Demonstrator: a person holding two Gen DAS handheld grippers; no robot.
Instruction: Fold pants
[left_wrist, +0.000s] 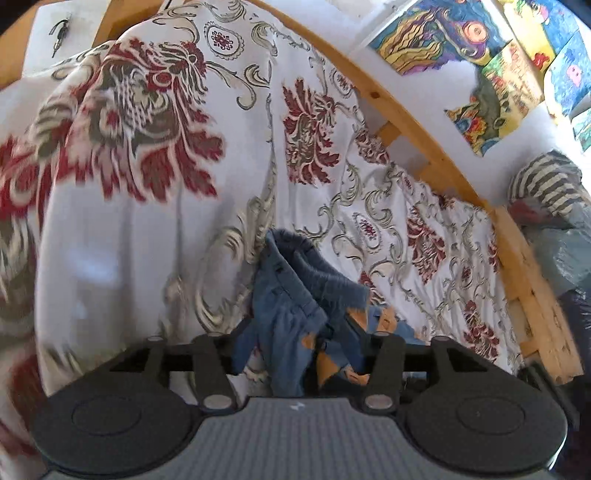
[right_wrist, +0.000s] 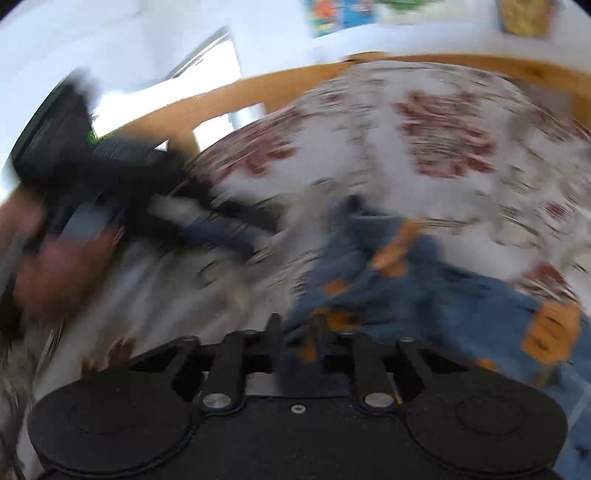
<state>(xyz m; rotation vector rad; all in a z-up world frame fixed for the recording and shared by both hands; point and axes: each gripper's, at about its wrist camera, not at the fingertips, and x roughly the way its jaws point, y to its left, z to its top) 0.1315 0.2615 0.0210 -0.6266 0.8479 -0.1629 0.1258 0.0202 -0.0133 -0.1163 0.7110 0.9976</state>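
My right tongs (right_wrist: 297, 334) pinch blurred blue denim pants with orange patches (right_wrist: 424, 295) above the floral-sheeted bed (right_wrist: 443, 147).
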